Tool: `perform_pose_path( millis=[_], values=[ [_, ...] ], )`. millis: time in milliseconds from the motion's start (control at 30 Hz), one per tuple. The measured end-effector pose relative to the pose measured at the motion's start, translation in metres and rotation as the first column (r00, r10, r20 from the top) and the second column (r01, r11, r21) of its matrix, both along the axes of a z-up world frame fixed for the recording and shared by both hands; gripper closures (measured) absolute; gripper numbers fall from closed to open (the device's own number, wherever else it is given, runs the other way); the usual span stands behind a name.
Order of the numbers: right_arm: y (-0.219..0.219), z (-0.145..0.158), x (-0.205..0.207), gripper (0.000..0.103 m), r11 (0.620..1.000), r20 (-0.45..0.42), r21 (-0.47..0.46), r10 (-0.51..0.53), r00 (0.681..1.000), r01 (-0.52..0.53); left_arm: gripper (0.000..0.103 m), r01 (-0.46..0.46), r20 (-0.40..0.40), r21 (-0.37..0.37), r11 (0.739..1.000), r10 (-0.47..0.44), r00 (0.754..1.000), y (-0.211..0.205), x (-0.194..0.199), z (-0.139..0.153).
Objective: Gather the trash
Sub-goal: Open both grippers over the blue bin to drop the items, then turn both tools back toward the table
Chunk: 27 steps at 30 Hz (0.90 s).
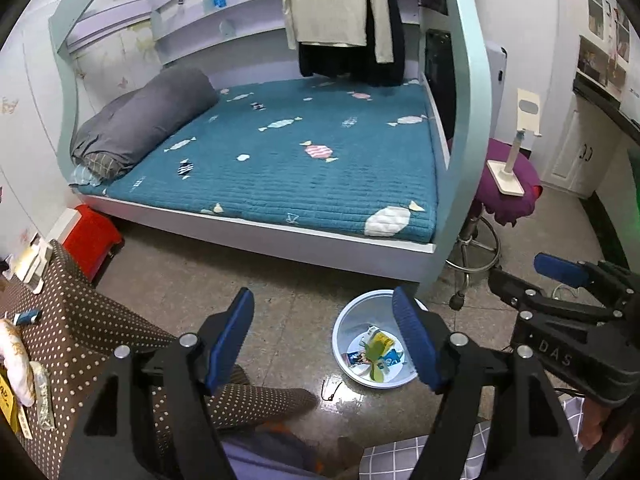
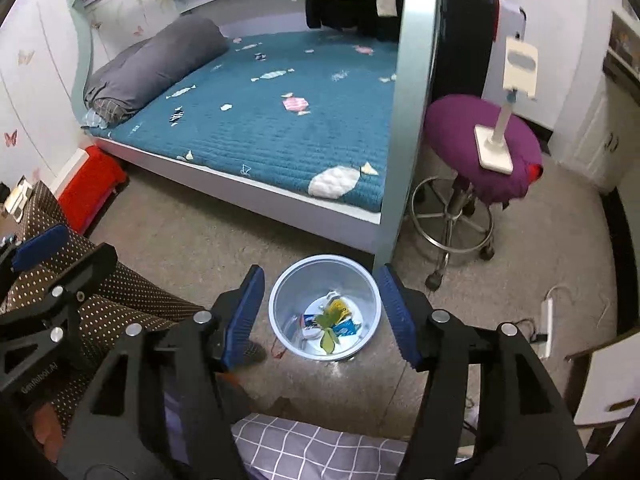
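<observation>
A pale blue trash bin (image 1: 341, 320) stands on the floor by the bed's corner post. Inside it lie wrappers and green leaf scraps (image 1: 378, 350). My left gripper (image 1: 322, 300) hangs above the floor just left of the bin, open, with nothing between its blue pads. In the right wrist view the bin (image 2: 280, 304) sits straight ahead between the fingers of my right gripper (image 2: 320, 276), which is open and empty above it; the trash (image 2: 330, 318) rests at the bottom. Each gripper shows at the edge of the other's view.
A table under a brown polka-dot cloth (image 1: 80, 320) at the left carries packets (image 1: 16, 360). A bed with a teal mattress (image 1: 300, 160) fills the back. A purple stool (image 2: 480, 148) holds a white stand. A red stool (image 1: 90, 236) and a power strip (image 2: 546, 328) are on the floor.
</observation>
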State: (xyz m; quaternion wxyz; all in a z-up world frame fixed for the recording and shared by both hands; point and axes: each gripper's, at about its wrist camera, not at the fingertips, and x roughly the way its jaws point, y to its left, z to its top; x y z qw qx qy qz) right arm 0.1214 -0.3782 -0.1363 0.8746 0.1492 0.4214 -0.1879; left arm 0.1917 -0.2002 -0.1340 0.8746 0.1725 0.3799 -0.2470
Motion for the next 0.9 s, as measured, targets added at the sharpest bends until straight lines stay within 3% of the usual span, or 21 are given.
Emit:
perform_pose_path(
  millis=[500,700,900],
  values=[
    [0.063,0.039,0.022,0.044,0.99,0.075,-0.042,0.138,0.988,-0.135,0.028,-0.12,0.073,-0.062,0.991,0.124,0.99,0.07,-0.013,0.037],
    [0.116,0.055,0.042,0.04,0.962,0.11,-0.063,0.271,0.956,-0.265,0.023,-0.224,0.129,-0.102,0.969,0.236,0.963,0.121,-0.021,0.06],
    [0.173,0.064,0.059,0.036,0.915,0.125,-0.062,0.402,0.907,-0.398,0.021,-0.346,0.151,-0.131,0.929,0.363,0.919,0.174,-0.024,0.073]
  ],
)
